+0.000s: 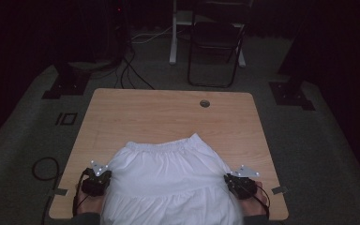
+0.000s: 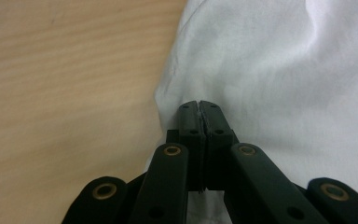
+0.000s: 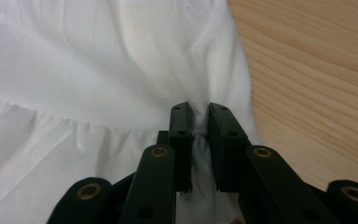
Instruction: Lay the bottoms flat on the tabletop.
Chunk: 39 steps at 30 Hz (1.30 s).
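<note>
A light wooden table is set in a dim carpeted room, a black chair behind it; a white skirt is spread at the near edge, gathered waistband farthest away; its left side is pinched tight by the left gripper, while a fold is caught between the right gripper's slightly parted jaws.

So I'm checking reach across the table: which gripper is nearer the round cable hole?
Right. The right gripper sits at the skirt's right edge, below the hole; the left gripper sits farther off, across the skirt.
</note>
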Each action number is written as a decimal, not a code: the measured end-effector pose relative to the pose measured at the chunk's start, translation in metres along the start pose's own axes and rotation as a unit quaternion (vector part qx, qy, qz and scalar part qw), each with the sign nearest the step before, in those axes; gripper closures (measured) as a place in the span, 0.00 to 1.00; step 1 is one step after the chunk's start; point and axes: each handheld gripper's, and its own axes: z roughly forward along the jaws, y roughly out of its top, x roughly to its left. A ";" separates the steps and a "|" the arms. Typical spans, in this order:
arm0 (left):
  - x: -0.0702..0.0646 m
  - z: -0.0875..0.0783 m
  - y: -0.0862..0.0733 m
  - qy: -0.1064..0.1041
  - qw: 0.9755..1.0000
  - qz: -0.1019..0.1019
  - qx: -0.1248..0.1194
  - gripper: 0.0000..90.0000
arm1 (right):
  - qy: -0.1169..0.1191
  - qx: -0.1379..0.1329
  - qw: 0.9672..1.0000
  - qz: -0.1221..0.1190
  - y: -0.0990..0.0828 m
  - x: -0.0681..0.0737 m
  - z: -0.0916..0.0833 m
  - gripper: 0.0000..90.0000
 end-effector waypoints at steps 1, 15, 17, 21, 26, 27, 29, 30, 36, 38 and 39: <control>-0.001 0.003 0.003 0.000 1.000 0.001 -0.003 0.98 | -0.003 0.000 1.000 0.004 0.000 -0.001 0.000 0.89; 0.003 -0.016 0.010 -0.044 0.998 -0.028 -0.036 0.70 | -0.046 -0.016 0.998 0.043 -0.001 -0.018 -0.003 0.71; 0.004 -0.025 0.003 -0.042 0.998 -0.025 -0.035 0.67 | -0.048 -0.031 0.997 0.050 -0.001 -0.020 -0.011 0.69; 0.006 -0.035 -0.010 -0.032 0.999 -0.022 -0.027 0.62 | -0.057 -0.061 0.994 0.071 -0.002 -0.027 -0.029 0.70; 0.007 -0.034 -0.026 -0.027 0.999 -0.027 -0.007 0.58 | -0.053 -0.038 0.995 0.076 -0.012 -0.034 -0.031 0.73; 0.007 -0.033 -0.028 -0.026 0.999 -0.028 -0.003 0.57 | -0.045 -0.033 0.995 0.077 -0.015 -0.035 -0.028 0.69; 0.006 -0.031 -0.032 -0.026 0.999 -0.030 0.006 0.55 | -0.039 -0.024 0.996 0.080 -0.019 -0.034 -0.025 0.63; 0.006 -0.030 -0.034 -0.026 0.999 -0.031 0.007 0.54 | -0.038 -0.023 0.996 0.081 -0.020 -0.034 -0.024 0.61; 0.007 -0.032 -0.037 -0.018 0.999 -0.036 0.008 0.50 | -0.028 -0.026 0.996 0.078 -0.021 -0.031 -0.022 0.51; 0.009 -0.032 -0.038 -0.027 0.999 -0.044 0.009 0.48 | -0.027 -0.035 0.996 0.074 -0.021 -0.029 -0.025 0.48; 0.009 -0.032 -0.038 -0.028 0.999 -0.042 0.007 0.47 | -0.022 -0.043 0.996 0.075 -0.021 -0.028 -0.027 0.47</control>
